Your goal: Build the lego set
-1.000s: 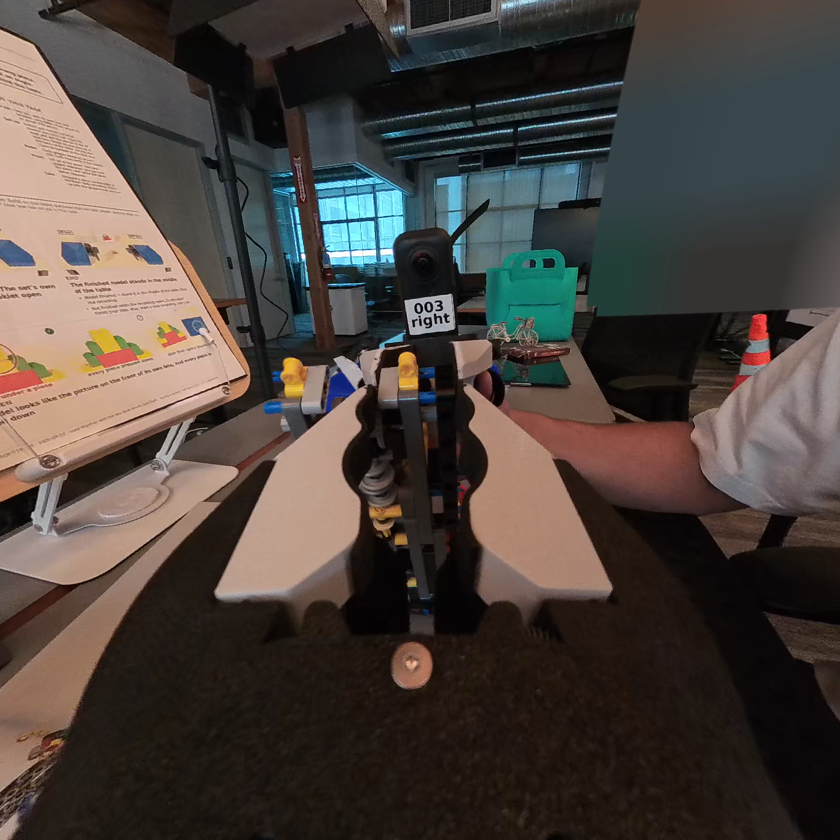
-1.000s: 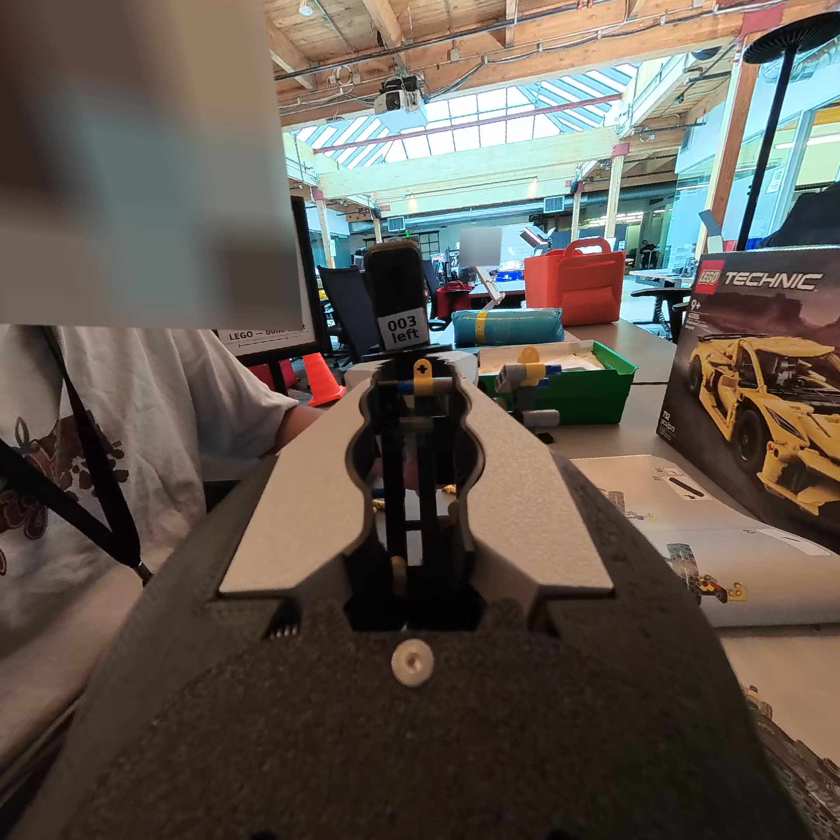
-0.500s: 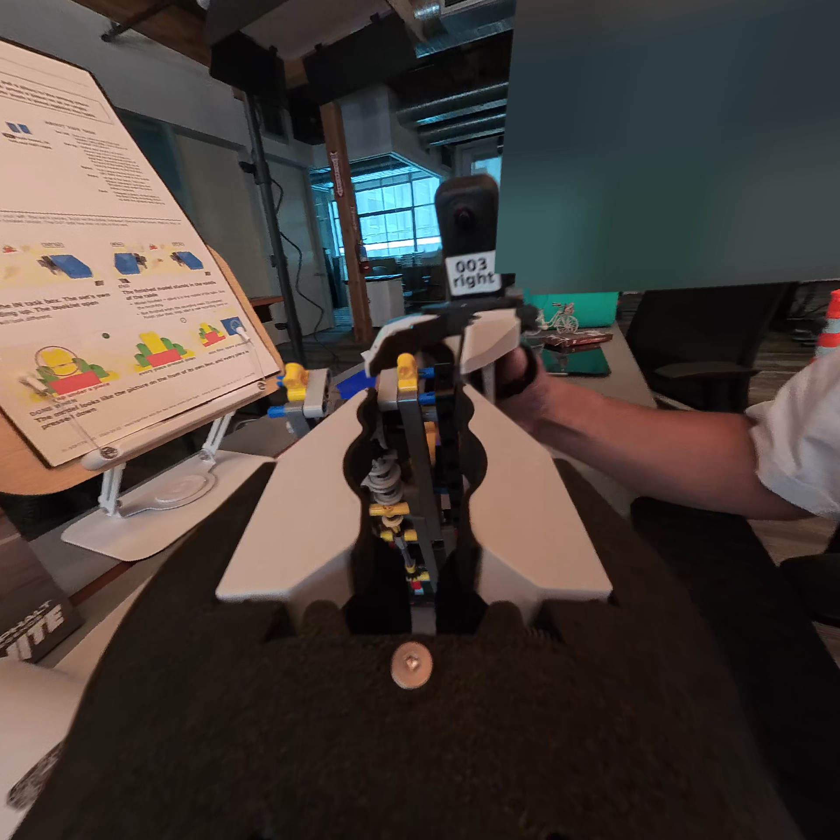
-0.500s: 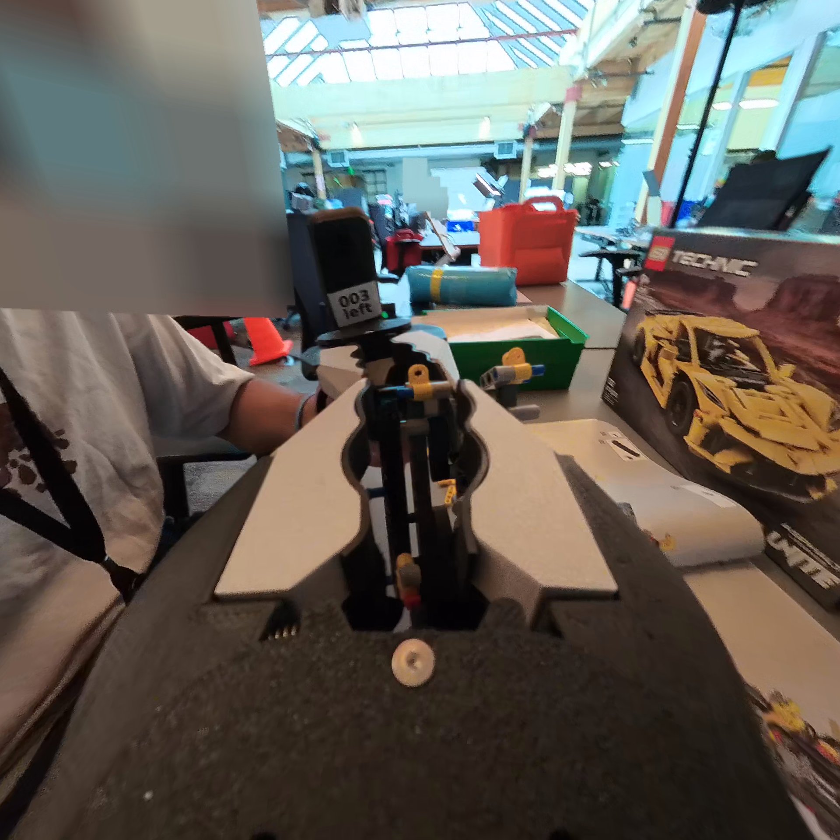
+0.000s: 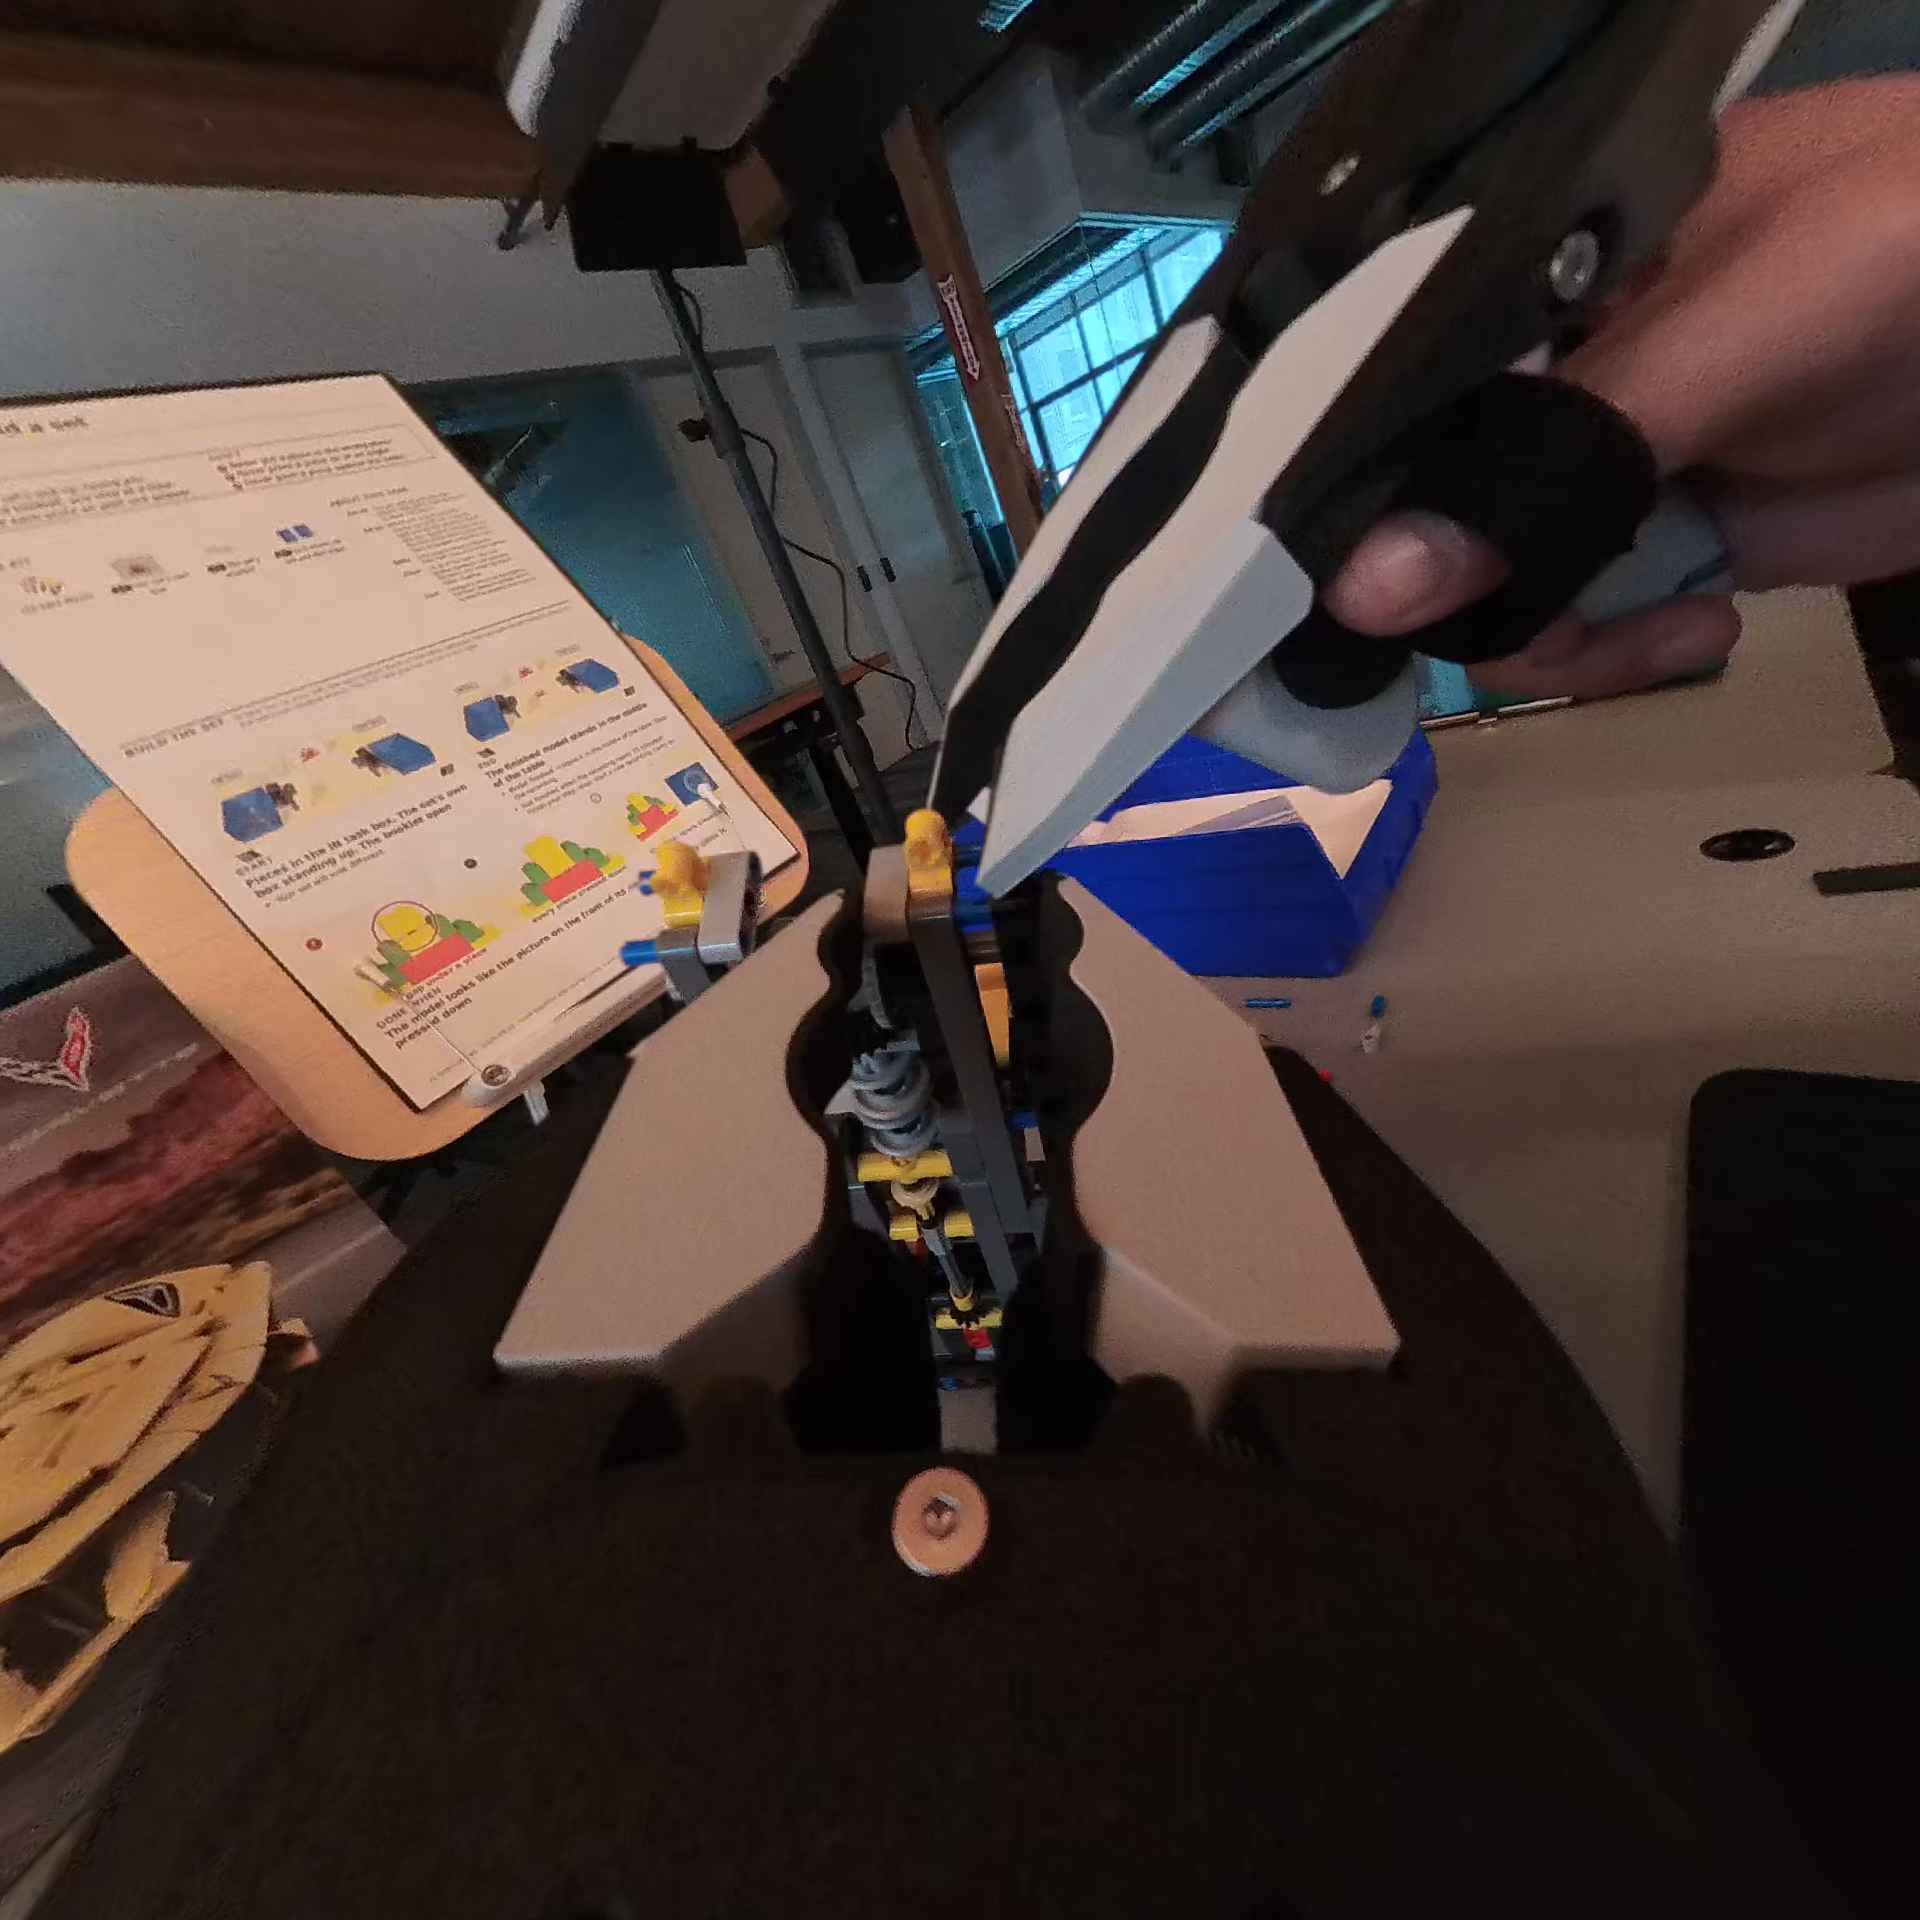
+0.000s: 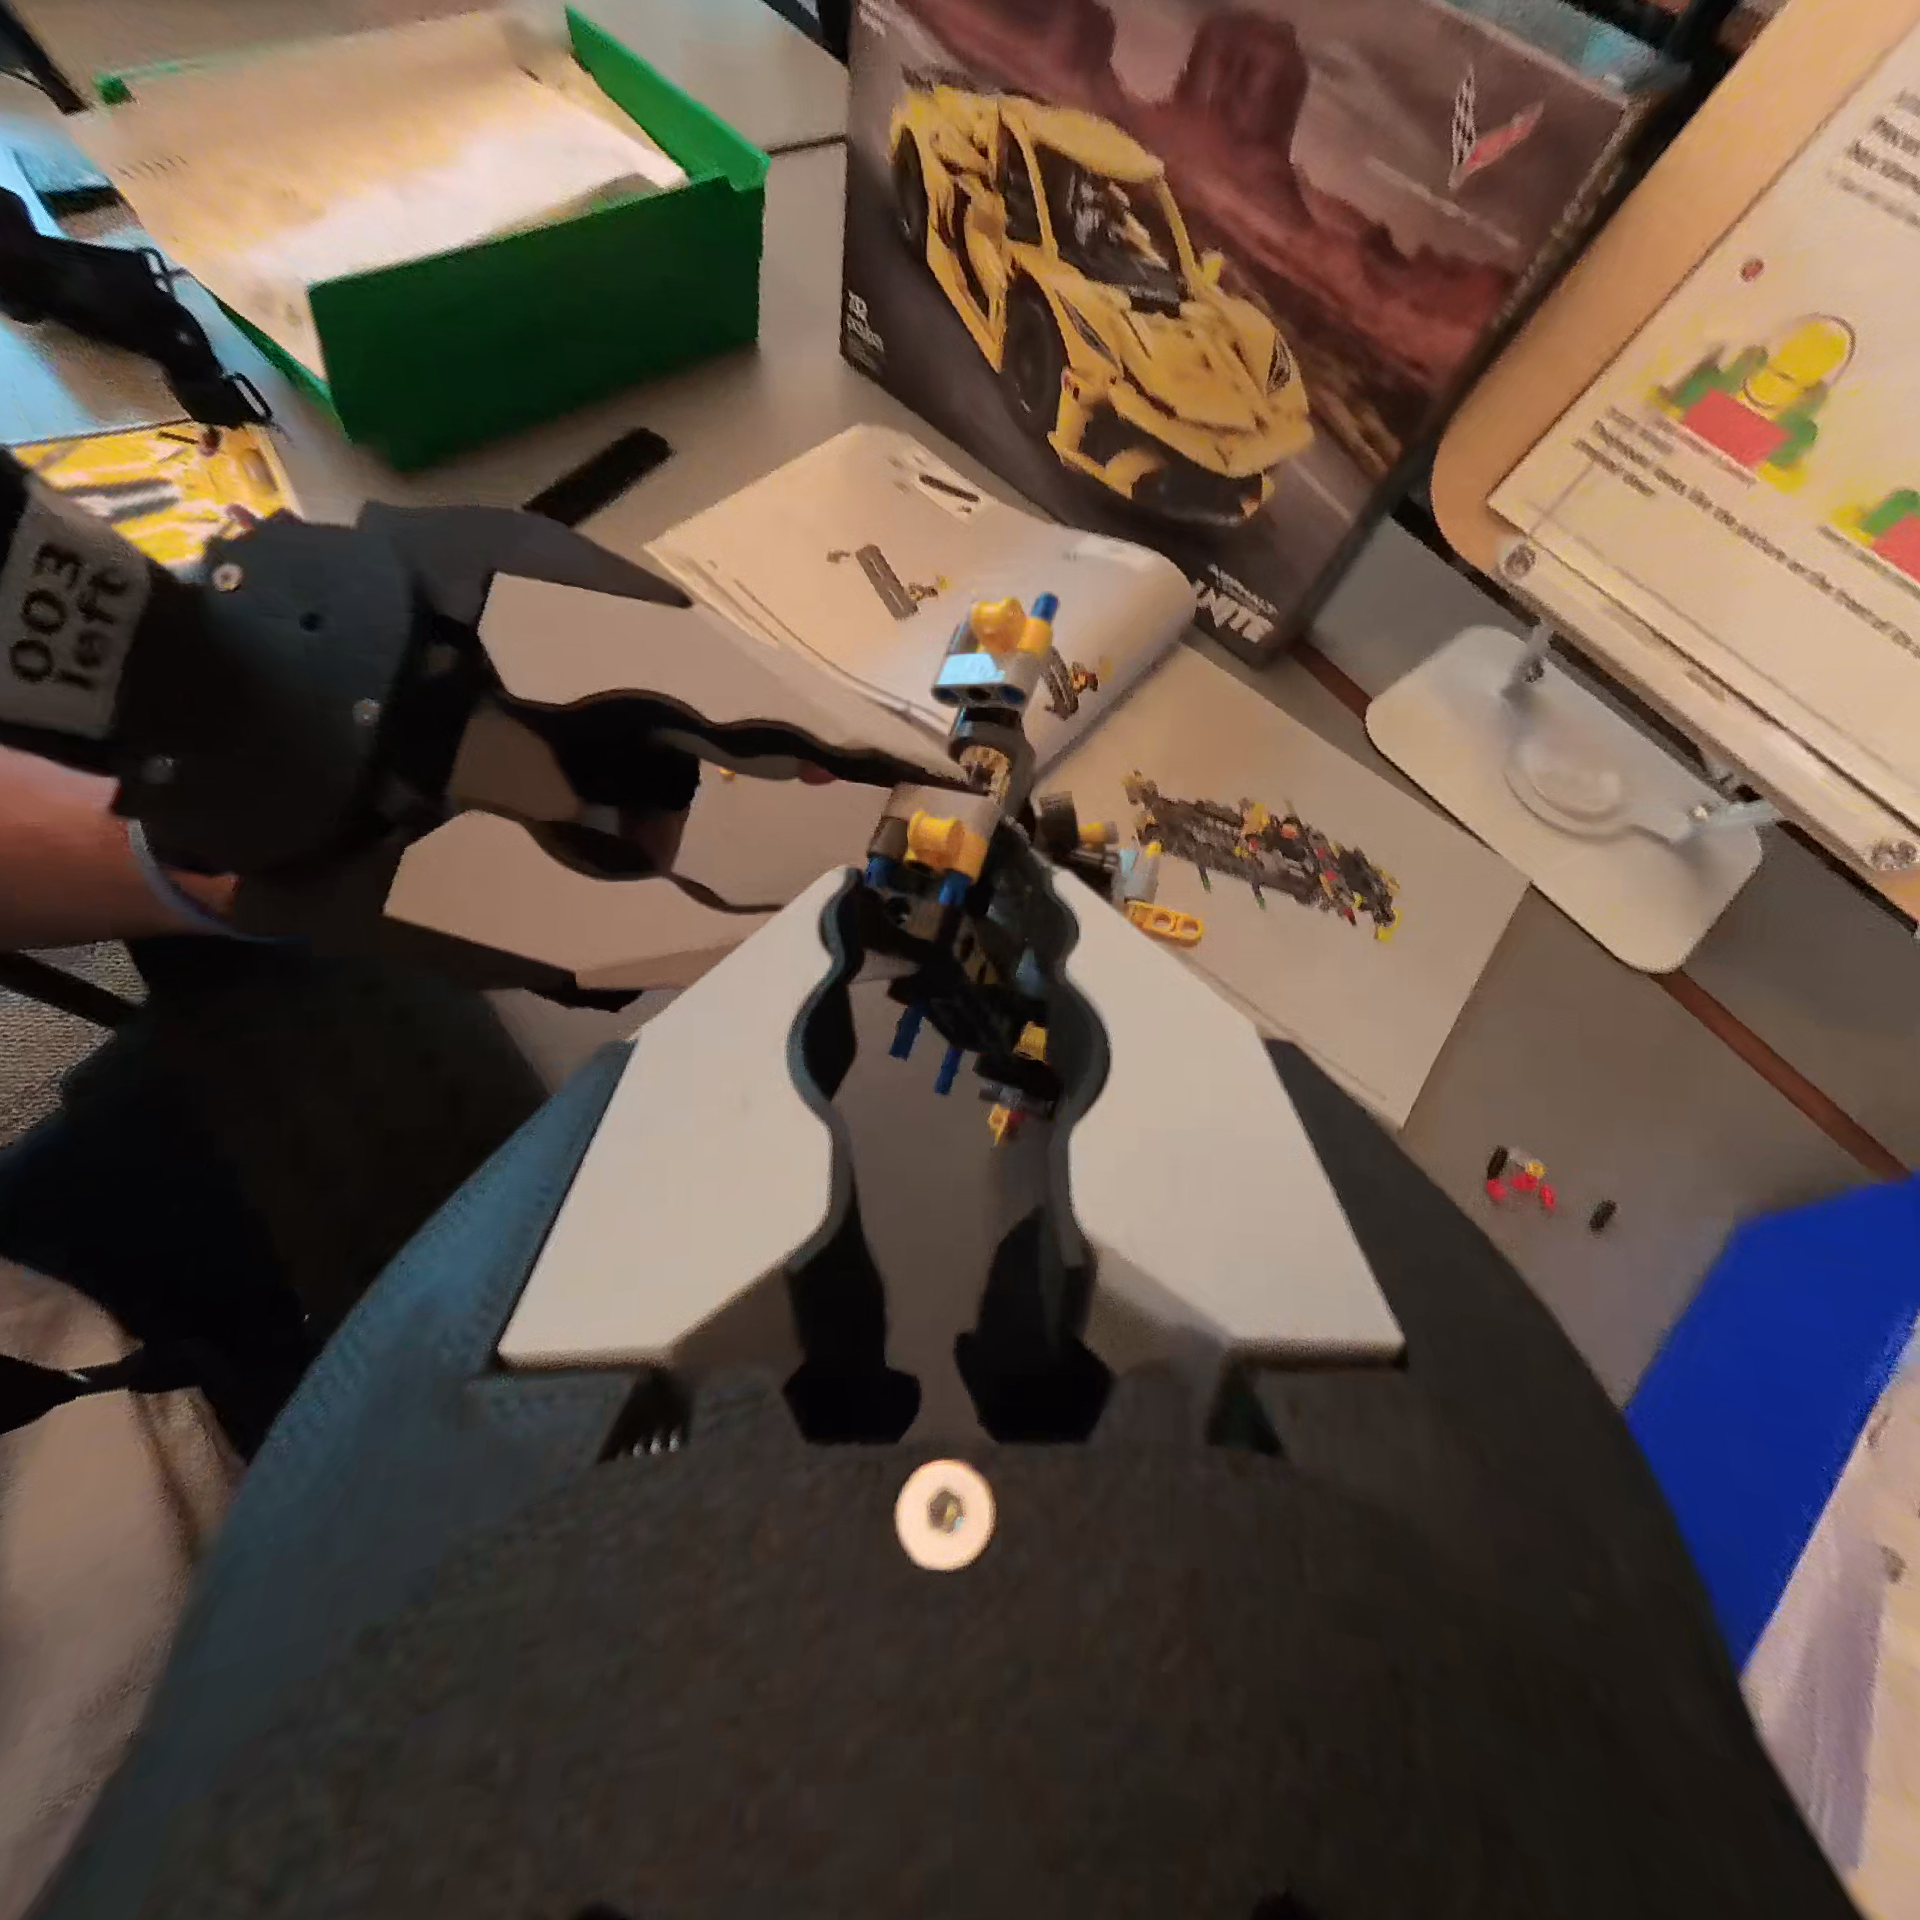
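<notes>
A partly built lego model [image 5: 956, 1091] has dark grey beams, a grey spring, and yellow and blue pins. My left gripper [image 5: 951, 894] is shut on it along its length. A grey block with a yellow pin [image 5: 712, 904] sticks out at the model's far left end. My right gripper [image 5: 966, 821] comes down from the upper right onto the model's far end. In the right wrist view the model [image 6: 956, 935] sits between the tips of my right gripper [image 6: 951, 894], which looks shut on it. My left gripper [image 6: 894, 800] reaches in from the left.
On the table below are an open instruction booklet [image 6: 914, 582], a lego box with a yellow car [image 6: 1195, 260], a green bin [image 6: 540, 312], a blue bin [image 5: 1247, 883] and a sheet on a stand [image 5: 343, 727]. Loose small pieces [image 6: 1522, 1184] lie near the blue bin. The tips of both grippers are at nearly the same place.
The right gripper has swung up and now points steeply down at the model's end instead of facing the left gripper level. The left gripper tilted too. Both kept their hold.
</notes>
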Action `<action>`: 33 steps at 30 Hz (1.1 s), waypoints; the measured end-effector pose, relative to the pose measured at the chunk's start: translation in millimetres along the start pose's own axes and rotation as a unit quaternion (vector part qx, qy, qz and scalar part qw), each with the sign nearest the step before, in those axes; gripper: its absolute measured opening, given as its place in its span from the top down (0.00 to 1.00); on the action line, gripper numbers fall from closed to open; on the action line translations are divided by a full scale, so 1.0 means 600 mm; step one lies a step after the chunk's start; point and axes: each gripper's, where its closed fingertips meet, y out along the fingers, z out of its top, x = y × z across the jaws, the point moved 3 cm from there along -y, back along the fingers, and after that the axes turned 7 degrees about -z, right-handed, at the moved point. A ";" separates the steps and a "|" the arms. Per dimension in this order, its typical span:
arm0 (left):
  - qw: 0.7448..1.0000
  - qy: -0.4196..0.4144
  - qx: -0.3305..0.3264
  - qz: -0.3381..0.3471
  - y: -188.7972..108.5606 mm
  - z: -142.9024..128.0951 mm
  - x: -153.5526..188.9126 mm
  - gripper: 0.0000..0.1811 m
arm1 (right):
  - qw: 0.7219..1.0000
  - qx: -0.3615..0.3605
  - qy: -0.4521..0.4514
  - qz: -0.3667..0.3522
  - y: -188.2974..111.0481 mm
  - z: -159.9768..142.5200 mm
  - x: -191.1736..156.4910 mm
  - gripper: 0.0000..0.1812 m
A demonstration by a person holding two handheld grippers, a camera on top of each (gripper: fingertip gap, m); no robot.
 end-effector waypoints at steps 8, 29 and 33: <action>0.997 0.075 -0.027 0.009 0.010 -0.003 0.046 0.81 | 0.998 -0.063 -0.001 -0.033 -0.013 -0.036 -0.018 0.87; 0.998 0.066 -0.003 -0.018 0.002 -0.006 0.042 0.81 | 0.999 0.023 0.006 0.032 -0.036 -0.040 0.006 0.87; 0.997 0.073 -0.002 -0.008 0.002 -0.005 0.041 0.81 | 0.993 0.042 0.076 0.085 -0.039 -0.044 0.000 0.79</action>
